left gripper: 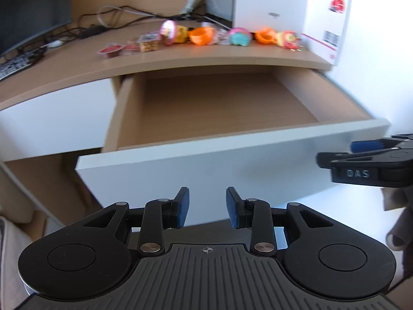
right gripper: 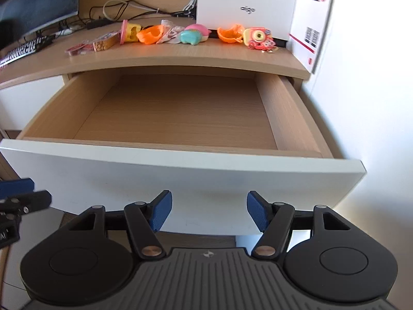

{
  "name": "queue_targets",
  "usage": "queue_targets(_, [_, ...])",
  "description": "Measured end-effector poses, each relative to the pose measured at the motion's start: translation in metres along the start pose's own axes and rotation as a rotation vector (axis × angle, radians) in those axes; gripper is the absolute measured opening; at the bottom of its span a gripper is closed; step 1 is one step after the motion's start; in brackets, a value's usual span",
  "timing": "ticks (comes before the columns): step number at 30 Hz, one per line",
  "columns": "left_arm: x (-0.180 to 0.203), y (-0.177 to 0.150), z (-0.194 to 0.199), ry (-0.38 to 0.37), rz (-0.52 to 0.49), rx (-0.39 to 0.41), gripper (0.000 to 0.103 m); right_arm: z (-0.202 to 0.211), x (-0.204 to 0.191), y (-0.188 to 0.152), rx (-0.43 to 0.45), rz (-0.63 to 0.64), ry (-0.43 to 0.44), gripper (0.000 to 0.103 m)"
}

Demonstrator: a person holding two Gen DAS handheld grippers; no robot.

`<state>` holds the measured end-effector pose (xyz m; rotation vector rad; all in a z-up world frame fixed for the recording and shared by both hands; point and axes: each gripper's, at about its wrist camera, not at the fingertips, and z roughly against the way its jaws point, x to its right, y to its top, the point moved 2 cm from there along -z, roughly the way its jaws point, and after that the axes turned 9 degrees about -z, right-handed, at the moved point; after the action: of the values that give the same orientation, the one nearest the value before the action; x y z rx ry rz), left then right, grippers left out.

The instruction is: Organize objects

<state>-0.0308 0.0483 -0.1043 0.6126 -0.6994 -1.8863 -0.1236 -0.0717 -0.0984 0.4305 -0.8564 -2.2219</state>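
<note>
We hold both tongs low in front of the pulled-out drawer (right gripper: pixel 180 111), whose wooden floor shows nothing in it. The left gripper (left gripper: pixel 207 210) has its blue pads parted with only air between them, gripping nothing. The right gripper (right gripper: pixel 209 213) stands wider, likewise with nothing between its pads.

The things to organize lie in a row on the desk top (right gripper: pixel 180 56), beyond the drawer and above both pairs of tongs: a pink toy camera (right gripper: pixel 258 37) ahead of the right tongs and a little to their right, two orange shells (right gripper: pixel 151 34), a teal and pink toy (right gripper: pixel 193 36), a yellow and pink toy (right gripper: pixel 130 32), and snack packets (right gripper: pixel 103 42) off to the left.

We judge the step in hand to be reaching for a first toy. To do it well we should lift over the white drawer front (right gripper: pixel 180 175) rather than across it, take the end items first so neighbours are not knocked, and close on a firm body, not on the camera's dangling charm. The shells look thin and slippery; we would pinch a rim squarely.

The right view shows the whole drawer floor and the camera toy clearly; the left view is blurred, but it alone shows a red-lidded cup (left gripper: pixel 111 50) at the row's left end and a fingertip behind the right tongs.
</note>
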Motion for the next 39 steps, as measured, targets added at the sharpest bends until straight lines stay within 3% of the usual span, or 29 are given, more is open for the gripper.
queue_targets(5, [-0.023,0.007,-0.011,0.045,0.046,0.016,0.034,-0.006,-0.003,0.005,-0.019,-0.038,-0.016,0.065])
queue_targets(9, [-0.036,0.007,-0.027,0.006,0.039,-0.022,0.034,-0.011,-0.010,0.010,-0.016,-0.032,-0.042,0.065])
queue_targets(14, [-0.055,0.019,-0.045,-0.019,0.068,-0.006,0.029,-0.029,-0.016,0.026,-0.023,-0.046,-0.055,0.065])
queue_targets(30, [-0.096,0.097,-0.134,-0.071,0.058,0.035,0.028,-0.119,-0.044,0.114,0.002,-0.123,-0.158,0.065])
queue_targets(39, [-0.106,0.117,-0.169,-0.134,0.070,0.000,0.026,-0.160,-0.056,0.143,-0.024,-0.123,-0.215,0.065])
